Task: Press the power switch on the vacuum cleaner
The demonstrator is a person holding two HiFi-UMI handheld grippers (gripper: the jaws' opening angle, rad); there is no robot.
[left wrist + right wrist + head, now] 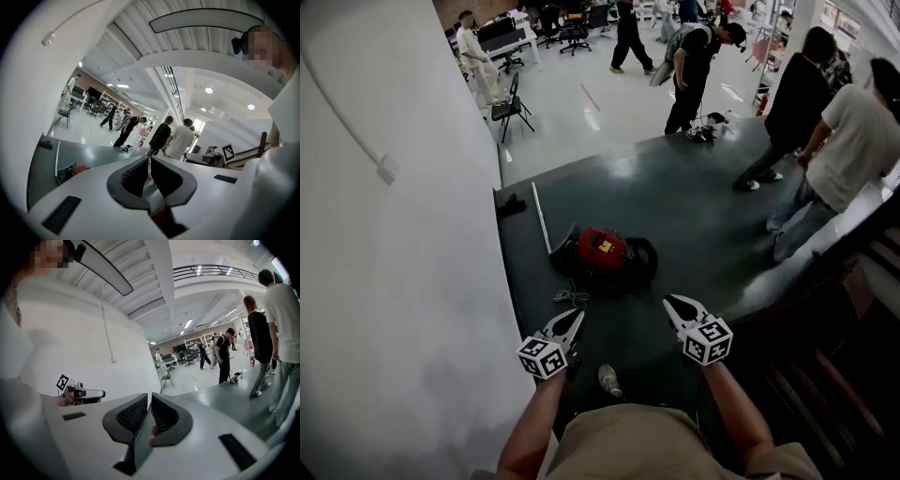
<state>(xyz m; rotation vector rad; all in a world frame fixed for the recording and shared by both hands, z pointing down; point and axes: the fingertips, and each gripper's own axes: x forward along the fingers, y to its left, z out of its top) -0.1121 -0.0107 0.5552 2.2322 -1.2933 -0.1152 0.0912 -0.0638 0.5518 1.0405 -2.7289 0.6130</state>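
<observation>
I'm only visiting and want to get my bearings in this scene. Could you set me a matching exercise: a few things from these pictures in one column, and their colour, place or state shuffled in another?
Things:
1. vacuum cleaner
2. folding chair
3. thin rod
4. right gripper

Descriptions:
A. black, standing on the pale floor
B. jaws together, nothing held
C. red, on the dark mat
D. pale, lying flat to the left of the vacuum cleaner

Right pairs: 1-C, 2-A, 3-D, 4-B
</observation>
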